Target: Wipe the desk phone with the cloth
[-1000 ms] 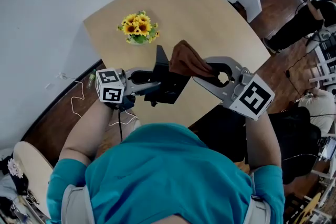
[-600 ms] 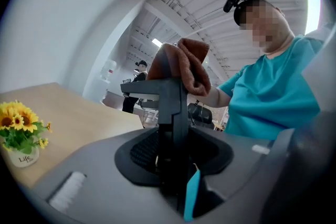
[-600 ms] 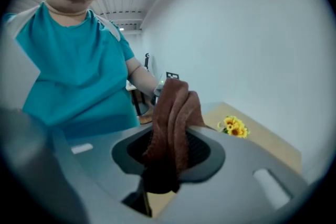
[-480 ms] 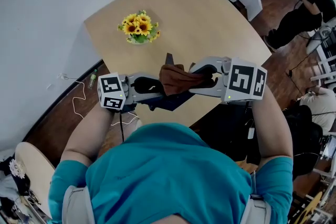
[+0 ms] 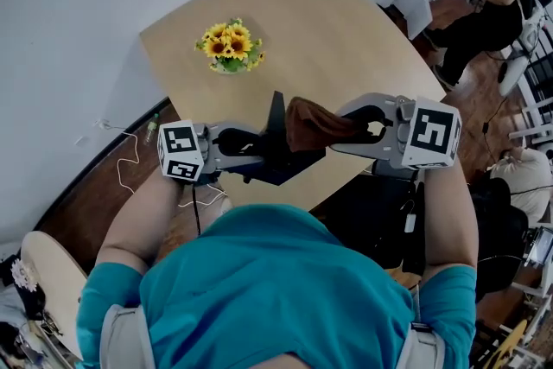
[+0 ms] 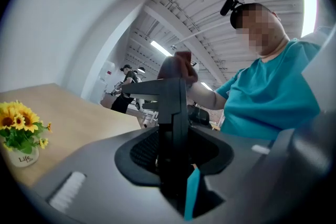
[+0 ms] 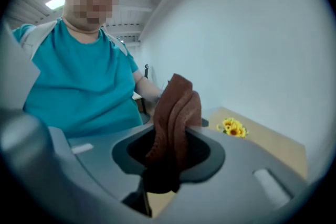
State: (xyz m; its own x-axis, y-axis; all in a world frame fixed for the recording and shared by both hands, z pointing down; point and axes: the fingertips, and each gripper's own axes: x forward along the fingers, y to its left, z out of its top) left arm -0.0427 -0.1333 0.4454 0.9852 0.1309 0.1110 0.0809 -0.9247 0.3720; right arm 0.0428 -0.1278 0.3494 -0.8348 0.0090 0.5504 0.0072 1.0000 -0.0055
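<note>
The black desk phone [image 5: 275, 158] is lifted off the wooden table [image 5: 346, 39] and held edge-on in my left gripper [image 5: 252, 153], whose jaws are shut on it. In the left gripper view the phone [image 6: 173, 123] stands upright between the jaws of the left gripper [image 6: 176, 176]. My right gripper [image 5: 335, 134] is shut on a brown cloth [image 5: 313, 124], which rests against the phone's upper right side. In the right gripper view the cloth [image 7: 176, 120] bunches up out of the right gripper [image 7: 167, 168]. The phone's face is hidden.
A small pot of sunflowers [image 5: 229, 46] stands on the table's far left part. White cables [image 5: 130, 173] lie on the wood floor at the left. A person in black [image 5: 484, 9] stands at the back right, with chairs and bags [image 5: 510, 212] to my right.
The right gripper swept the cloth left across the phone, then back to the right. The phone has tilted in the left gripper, which stayed almost in place.
</note>
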